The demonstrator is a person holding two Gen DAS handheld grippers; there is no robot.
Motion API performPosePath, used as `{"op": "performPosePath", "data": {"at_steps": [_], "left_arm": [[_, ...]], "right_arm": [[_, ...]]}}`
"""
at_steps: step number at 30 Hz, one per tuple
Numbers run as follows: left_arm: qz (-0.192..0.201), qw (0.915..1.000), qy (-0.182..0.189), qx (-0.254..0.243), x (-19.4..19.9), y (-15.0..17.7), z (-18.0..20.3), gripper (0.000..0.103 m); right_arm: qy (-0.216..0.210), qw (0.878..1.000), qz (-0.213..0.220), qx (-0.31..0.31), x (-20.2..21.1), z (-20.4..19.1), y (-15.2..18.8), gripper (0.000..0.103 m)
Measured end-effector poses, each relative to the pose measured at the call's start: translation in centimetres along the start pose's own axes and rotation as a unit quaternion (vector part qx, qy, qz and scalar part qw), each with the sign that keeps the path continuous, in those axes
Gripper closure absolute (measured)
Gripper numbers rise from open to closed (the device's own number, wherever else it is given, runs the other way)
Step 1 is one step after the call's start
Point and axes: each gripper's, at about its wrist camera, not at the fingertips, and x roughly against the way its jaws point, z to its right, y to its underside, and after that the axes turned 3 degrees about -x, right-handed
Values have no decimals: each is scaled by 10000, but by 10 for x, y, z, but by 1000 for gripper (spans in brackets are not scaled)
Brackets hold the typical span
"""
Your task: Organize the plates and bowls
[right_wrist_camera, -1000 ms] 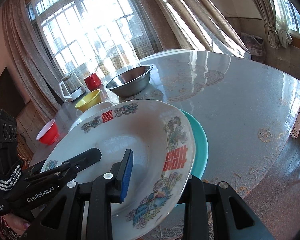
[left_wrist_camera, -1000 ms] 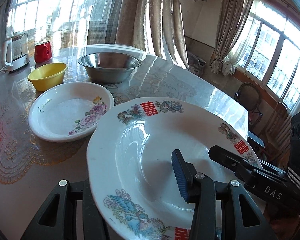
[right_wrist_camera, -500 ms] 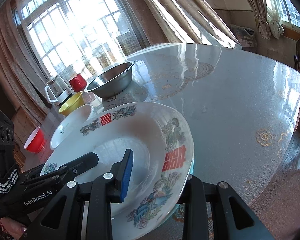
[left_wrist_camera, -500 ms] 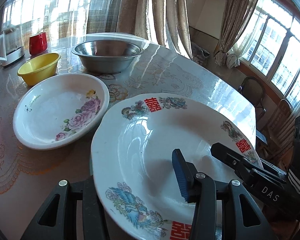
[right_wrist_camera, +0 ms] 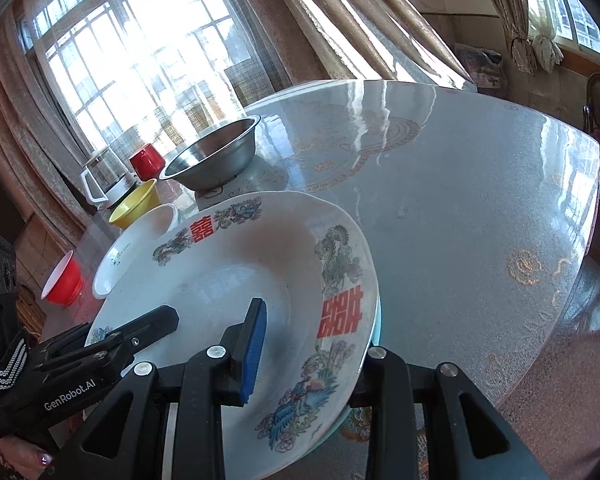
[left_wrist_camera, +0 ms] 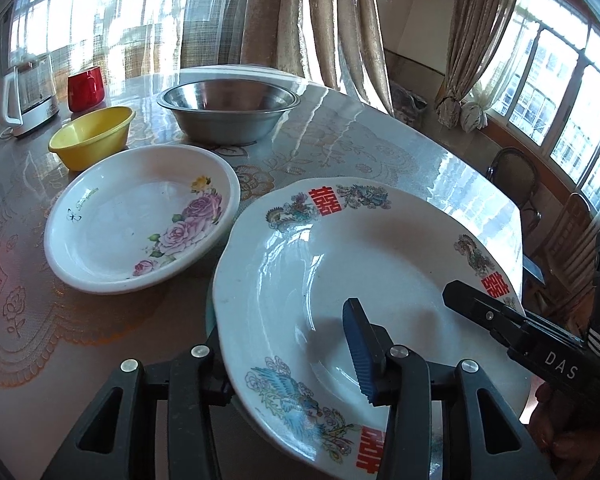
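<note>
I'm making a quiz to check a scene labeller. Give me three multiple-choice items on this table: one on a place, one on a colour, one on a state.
1. What lies right under the dragon-and-phoenix plate? A: a teal plate. B: a wooden board. C: a folded towel.
2. What colour is the small bowl beyond the rose plate? A: green. B: yellow. C: blue.
3. How does the steel bowl stand? A: upside down. B: full of fruit. C: upright and empty.

Answers:
1. A, since a teal rim peeks out below the big plate's edge.
2. B, since the bowl is plainly yellow.
3. C, since its rim faces up and its bare inside shows.
</note>
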Motion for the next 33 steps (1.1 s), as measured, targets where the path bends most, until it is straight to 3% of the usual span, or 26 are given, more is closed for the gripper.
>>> {"op": "performPosePath", "data": {"at_steps": [9,15,26,33], "left_arm": [[-16,9999,-154,-37,2,3,-4,62],[26,9997,-210,-158,9,8,-5,68],[31,9998,-103,-149,10,9,-7,69],[314,9991,-38,-265,30,16,-13,63]], "right_arm": [[24,9999,26,-167,17,6,6,71],[264,9996,74,30,20,4,9,82],[315,9994,111,-72,17,6,7,82],[302,9994,74,-167,19,3,9,76]]}}
